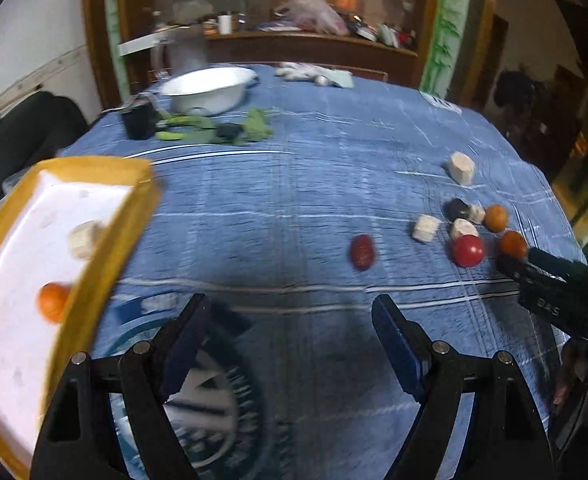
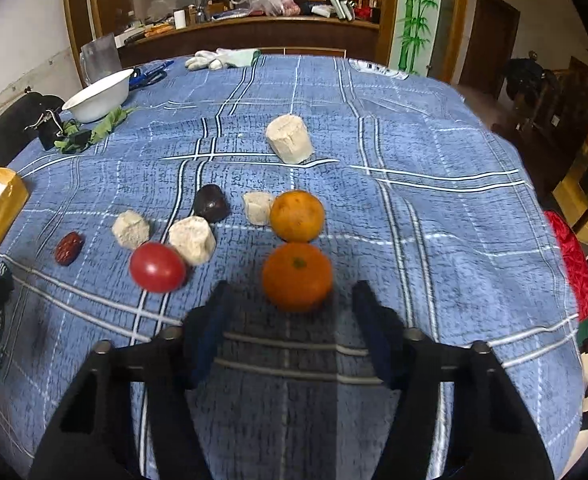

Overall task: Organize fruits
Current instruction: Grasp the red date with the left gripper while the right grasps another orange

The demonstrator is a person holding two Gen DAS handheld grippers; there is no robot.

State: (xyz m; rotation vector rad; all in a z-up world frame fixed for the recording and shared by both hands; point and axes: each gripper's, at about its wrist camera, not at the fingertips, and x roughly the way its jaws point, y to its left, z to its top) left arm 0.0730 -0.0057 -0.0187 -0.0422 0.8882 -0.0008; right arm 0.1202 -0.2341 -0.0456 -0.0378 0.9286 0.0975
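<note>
Lining up on the near round orange mandarin (image 2: 297, 276) is your job now: it sits on the blue plaid tablecloth (image 2: 434, 152) dead ahead of your right gripper (image 2: 290, 300), just beyond the fingertips and centred in the gap. Your right claw is spread wide and holds nothing, so a straight push forward should, as I judge it, bring the fruit between the pads. The mandarin is round, so no long axis matters; mind only the second orange mandarin (image 2: 297, 216) touching or almost touching its far side, which a hard push could roll away.

To the left of it lie a glossy red tomato (image 2: 157, 267), several pale cut chunks (image 2: 192, 240), a dark plum-like fruit (image 2: 211, 203) and a wrinkled red date (image 2: 69, 248).

Your left gripper (image 1: 290, 312) is also wide and empty, hovering over bare cloth. The yellow-rimmed white tray (image 1: 94, 240) lies at its left, already holding an orange fruit (image 1: 52, 302) and a pale chunk (image 1: 83, 240). The date is the loose piece nearest your left claw; the mandarins are plainly the right hand's reach.
</note>
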